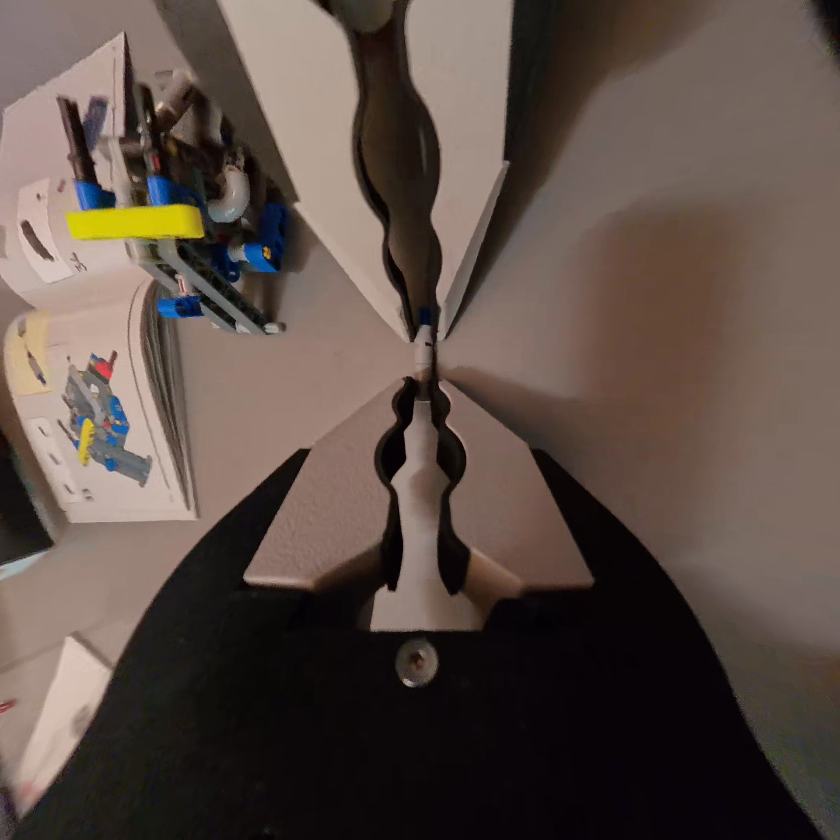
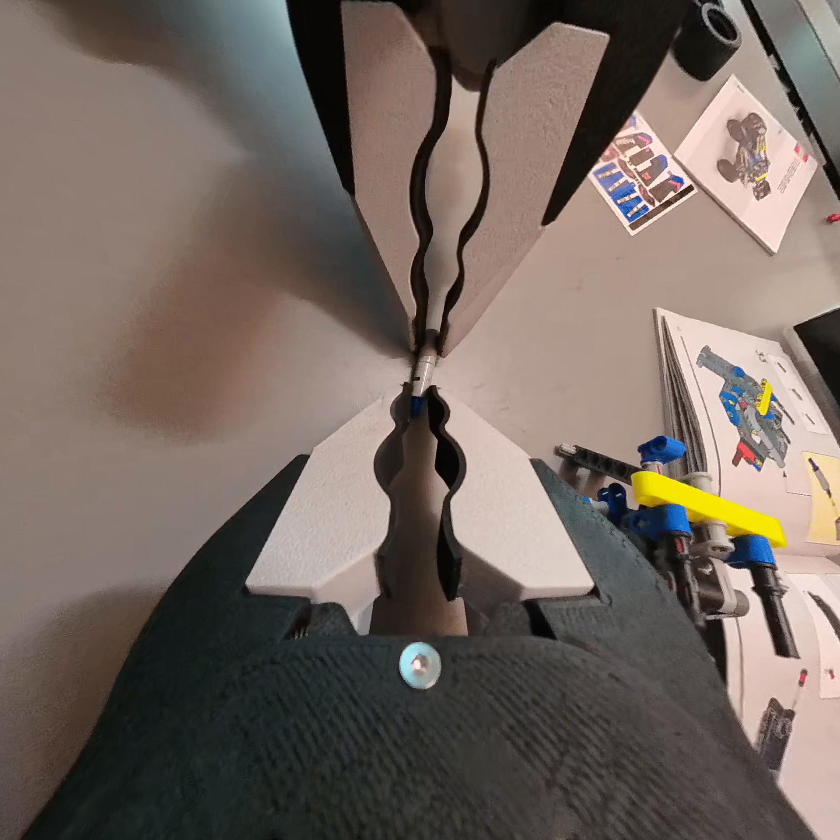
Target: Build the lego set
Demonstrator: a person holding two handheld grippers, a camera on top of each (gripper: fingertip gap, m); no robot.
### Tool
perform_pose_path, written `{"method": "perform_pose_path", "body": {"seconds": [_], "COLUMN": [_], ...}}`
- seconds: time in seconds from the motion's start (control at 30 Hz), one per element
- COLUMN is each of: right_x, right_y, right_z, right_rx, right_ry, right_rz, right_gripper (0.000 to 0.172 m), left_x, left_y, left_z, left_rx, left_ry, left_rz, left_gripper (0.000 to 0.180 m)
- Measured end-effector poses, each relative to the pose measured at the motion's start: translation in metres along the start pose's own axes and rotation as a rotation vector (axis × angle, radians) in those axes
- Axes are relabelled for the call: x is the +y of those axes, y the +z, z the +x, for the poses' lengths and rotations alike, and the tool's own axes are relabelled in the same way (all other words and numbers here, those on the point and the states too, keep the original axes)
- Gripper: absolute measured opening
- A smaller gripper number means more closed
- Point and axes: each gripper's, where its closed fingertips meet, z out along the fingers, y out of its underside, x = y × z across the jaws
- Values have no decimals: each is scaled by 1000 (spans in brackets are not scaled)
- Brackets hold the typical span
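Two hand-held grippers meet tip to tip above a pale surface, each seen head-on from the other's wrist camera. The left gripper (image 1: 425, 386) has its white, wavy-edged fingers (image 1: 363, 436) drawn nearly together, pinching the grey end of a small white peg (image 1: 423, 352). The right gripper (image 2: 420, 400), fingers likewise narrowed to a slit, clamps the peg's blue end. Both point straight at each other, the peg bridging their tips.
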Motion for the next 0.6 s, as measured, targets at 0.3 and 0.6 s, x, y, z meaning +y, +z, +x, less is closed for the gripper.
{"method": "perform_pose_path", "body": {"seconds": [0.3,0.6], "right_x": [-1,-6], "right_y": [1,-1], "right_z": [2,-2], "right_rx": [29,142], "right_ry": [25,-175], "right_rz": [29,38], "right_gripper": [5,6], "left_x": [-1,-2], "left_y": [1,-1], "left_z": [3,8], "left_rx": [12,-62], "left_ry": [-214,-342], "left_rz": [110,165], "left_gripper": [4,5]}}
